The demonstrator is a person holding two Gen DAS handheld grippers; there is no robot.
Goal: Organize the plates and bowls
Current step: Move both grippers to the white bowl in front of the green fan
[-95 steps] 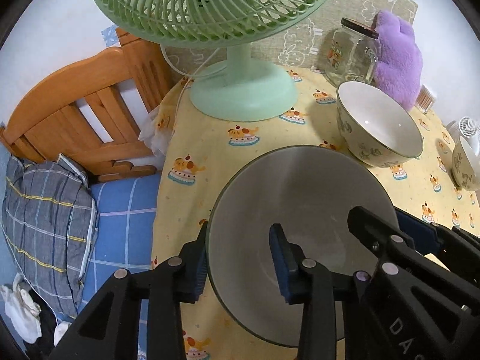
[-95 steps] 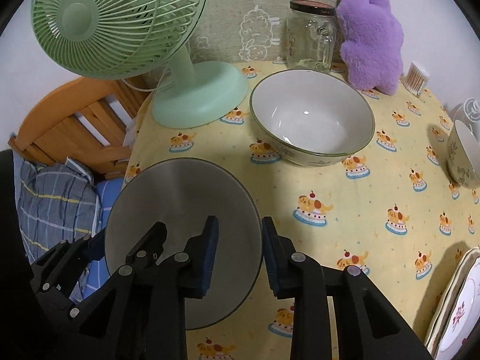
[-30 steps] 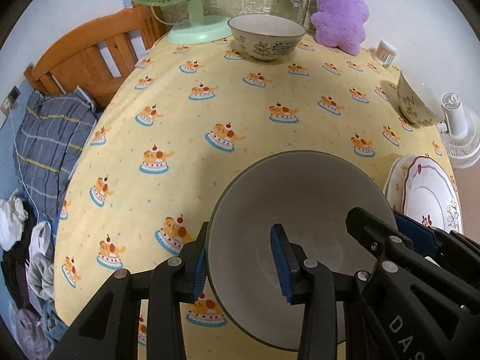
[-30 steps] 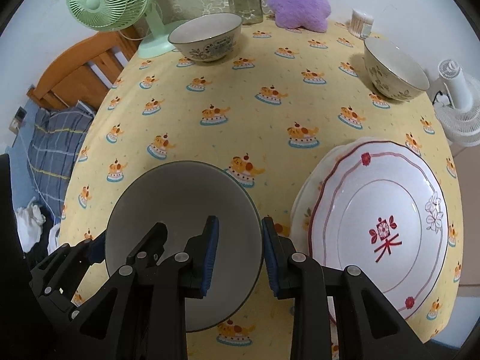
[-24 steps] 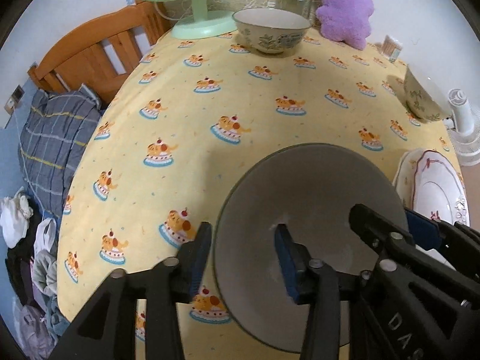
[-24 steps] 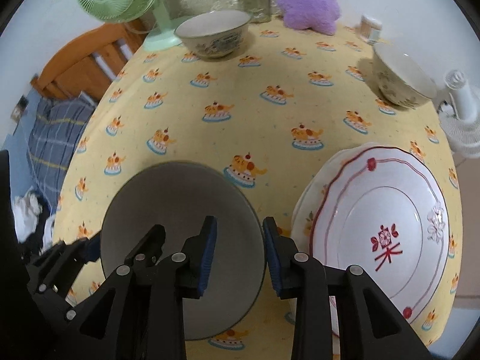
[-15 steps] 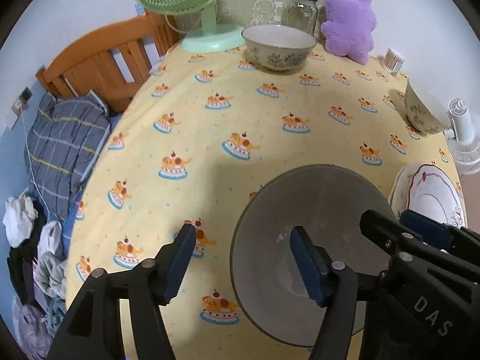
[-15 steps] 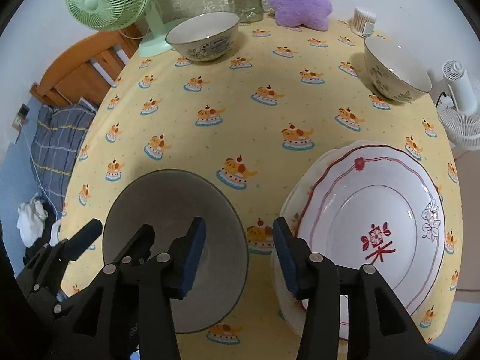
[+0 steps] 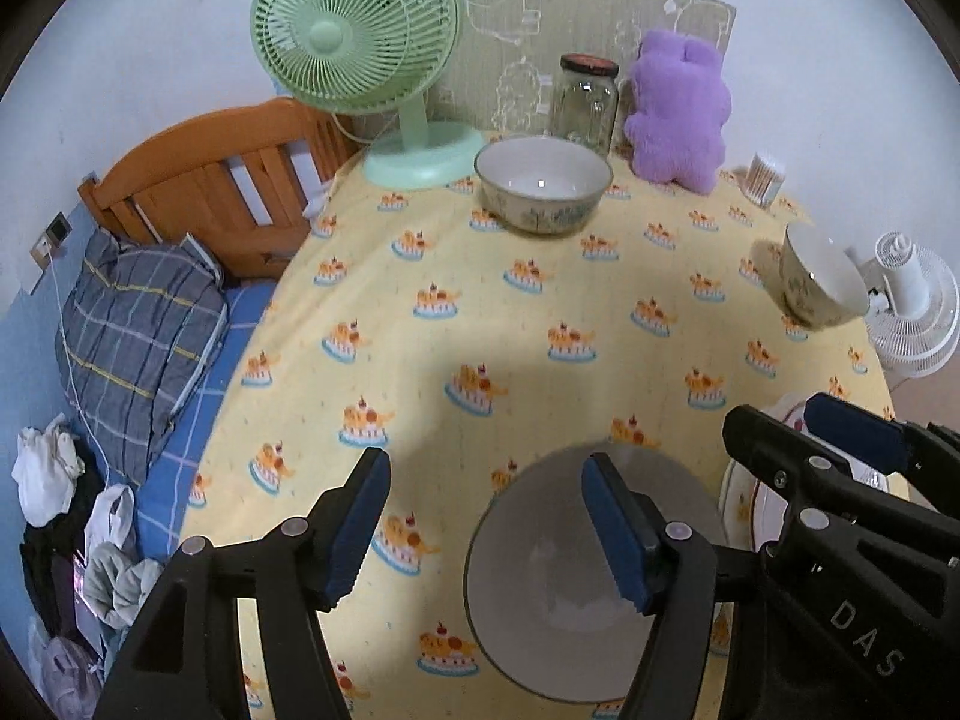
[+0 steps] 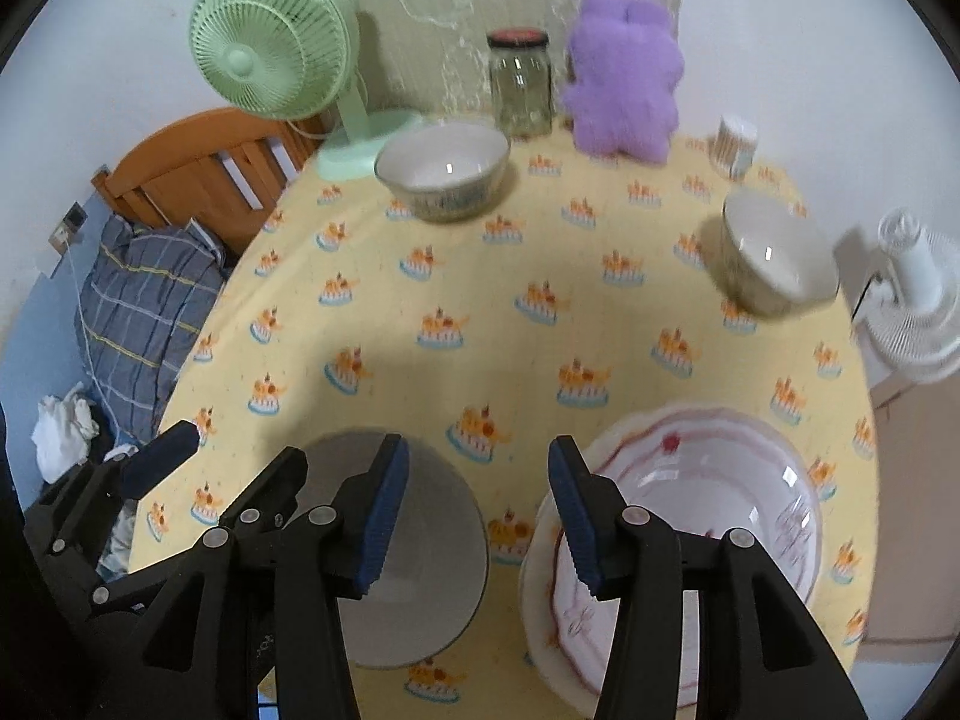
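- Left wrist view first: our left claw (image 9: 483,531) is spread apart with nothing pinched, hanging above the grey bowl (image 9: 558,624), which sits on the surface (image 9: 540,360) near its front edge. One blue pad is over the bowl's inside, the other is out over the yellow cloth.
- Right wrist view: our right claw (image 10: 477,516) is parted too, moderately wide, and holds nothing. Its left pad is over the grey bowl's (image 10: 420,570) rim, its right pad over the edge of the white plate with red trim (image 10: 690,540).
- So the grey bowl sits on the cake-print cloth just beside the plate, to its left in that view. We can't tell if they touch.
- Further back there's a patterned bowl (image 10: 443,180) near the green fan (image 10: 276,72), and a second patterned bowl (image 10: 774,255) towards the right edge, near a small white fan (image 10: 912,312).
- Along the back: a glass jar (image 10: 521,84), a purple plush toy (image 10: 621,84) and a tub of cotton swabs (image 10: 735,144).
- Off the left side we can see a wooden bed frame (image 9: 210,192) and a plaid pillow (image 9: 132,324).
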